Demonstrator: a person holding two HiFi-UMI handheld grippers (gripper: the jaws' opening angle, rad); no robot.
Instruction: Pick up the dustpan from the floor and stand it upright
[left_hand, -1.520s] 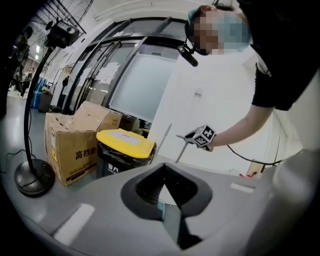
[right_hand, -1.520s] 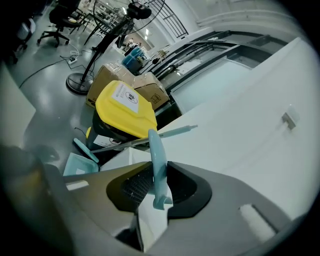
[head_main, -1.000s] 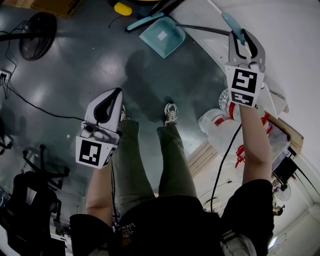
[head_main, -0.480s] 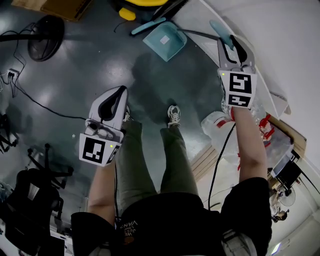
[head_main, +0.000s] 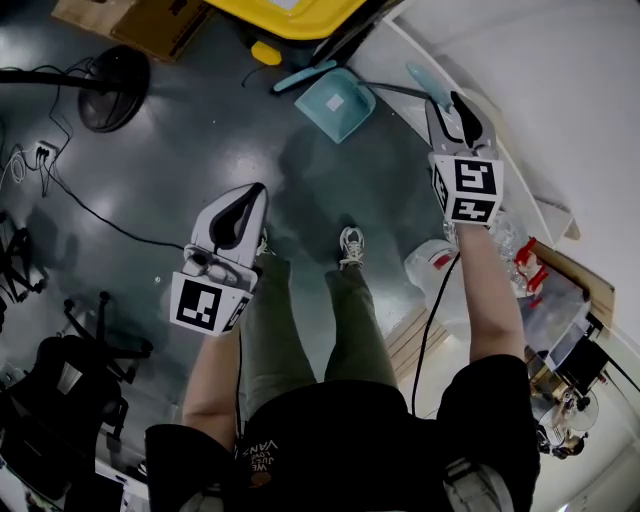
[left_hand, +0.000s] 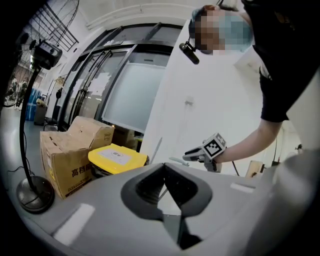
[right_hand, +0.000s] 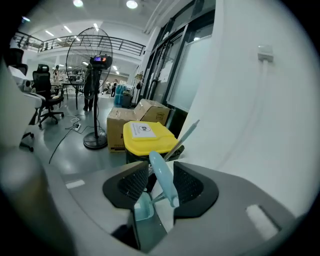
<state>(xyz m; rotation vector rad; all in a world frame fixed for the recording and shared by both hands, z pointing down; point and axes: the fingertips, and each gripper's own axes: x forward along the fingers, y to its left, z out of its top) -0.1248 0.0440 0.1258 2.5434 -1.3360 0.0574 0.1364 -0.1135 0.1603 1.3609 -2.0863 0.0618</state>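
Note:
The teal dustpan (head_main: 335, 103) rests with its pan on the grey floor by the white wall, and its long thin pole rises to a teal grip (head_main: 420, 78). My right gripper (head_main: 447, 100) is at that grip. In the right gripper view the grip (right_hand: 162, 180) stands between the jaws, which have just been opening, with a gap on each side; the pan (right_hand: 142, 207) shows far below. My left gripper (head_main: 252, 192) hangs over the floor above the person's left leg, jaws together and empty. Its own view shows the left gripper (left_hand: 164, 167) and, beyond it, the right gripper (left_hand: 202, 154).
A yellow-lidded bin (head_main: 290, 12) and cardboard boxes (head_main: 150, 20) stand behind the dustpan, with a teal broom handle (head_main: 300, 77) beside them. A standing fan's base (head_main: 112, 75) and cables lie left. Plastic bags (head_main: 440, 270) sit by the wall at right. An office chair (head_main: 60, 400) is at lower left.
The right gripper has rolled, and its jaws now stand wider round the teal grip. The left gripper has risen. The dustpan's pan stays on the floor.

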